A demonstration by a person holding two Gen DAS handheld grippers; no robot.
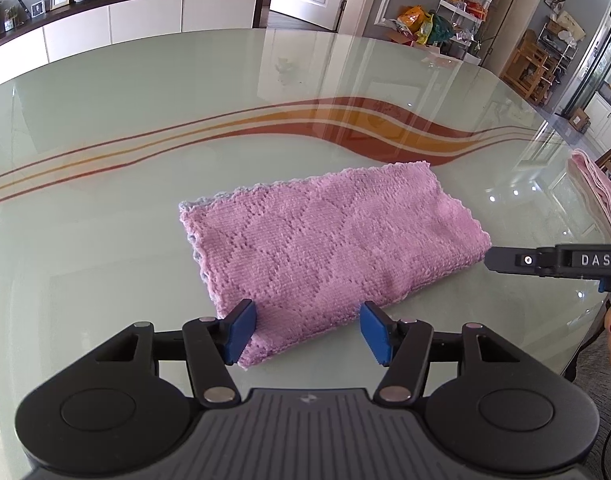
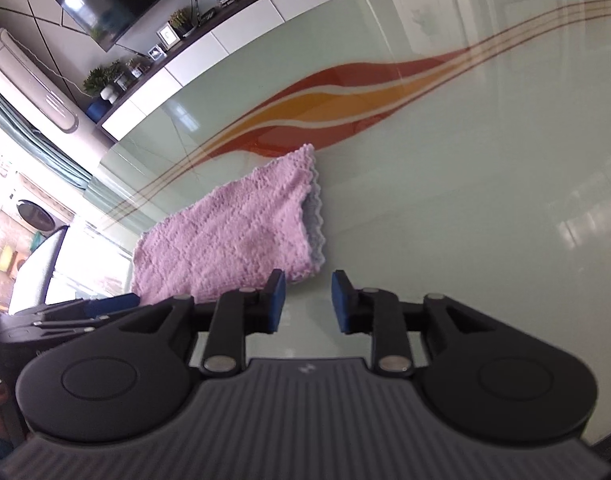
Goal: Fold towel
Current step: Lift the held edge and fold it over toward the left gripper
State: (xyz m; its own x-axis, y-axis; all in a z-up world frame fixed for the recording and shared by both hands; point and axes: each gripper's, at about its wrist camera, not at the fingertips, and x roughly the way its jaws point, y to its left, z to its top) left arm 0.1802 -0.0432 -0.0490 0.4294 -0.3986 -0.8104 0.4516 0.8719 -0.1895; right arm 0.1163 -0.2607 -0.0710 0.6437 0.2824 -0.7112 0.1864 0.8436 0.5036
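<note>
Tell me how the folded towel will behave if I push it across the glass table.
The towel looks soft and knitted, so it would likely bunch rather than slide as one piece. Its stacked layers, visible at the open edge, may shift apart. The glossy table probably offers little grip.

Pale green glass table (image 1: 105, 128), glossy, mirroring the room's windows and lamps, crossed by a printed sweep of red, orange and cream bands (image 1: 385, 128) thinning to fine lines at either end. Lying flat on it, a folded pink towel (image 1: 325, 240) with a woven diamond pattern and scalloped pale edging, far corner just touching the bands. Near the table's right edge, well apart, a second pink cloth (image 1: 601, 196), mostly cut off.
</note>
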